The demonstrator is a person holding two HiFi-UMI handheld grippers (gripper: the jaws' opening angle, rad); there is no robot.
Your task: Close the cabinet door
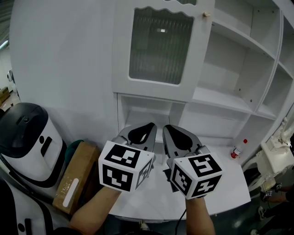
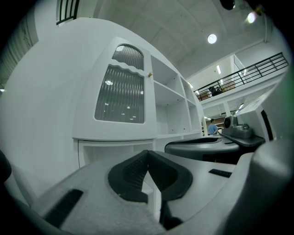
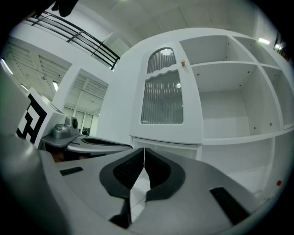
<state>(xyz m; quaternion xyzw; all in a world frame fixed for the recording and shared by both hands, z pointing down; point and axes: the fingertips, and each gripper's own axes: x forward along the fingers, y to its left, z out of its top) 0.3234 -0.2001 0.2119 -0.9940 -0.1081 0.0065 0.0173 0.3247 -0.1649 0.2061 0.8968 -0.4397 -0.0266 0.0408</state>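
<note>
The white cabinet door has a ribbed glass pane and a small knob at its upper right corner. It stands over the cabinet's left column, and I cannot tell whether it lies fully flush. Open shelves fill the cabinet to its right. Both grippers are held level, side by side, below the door and a short way back from it. My left gripper is shut with nothing between its pads. Beside it, my right gripper is also shut and empty. The door and knob show ahead of the right jaws.
A white ledge runs below the grippers, with a red-capped bottle at its right end. On the left stand a white and black rounded appliance and a cardboard box. White equipment sits at the far right.
</note>
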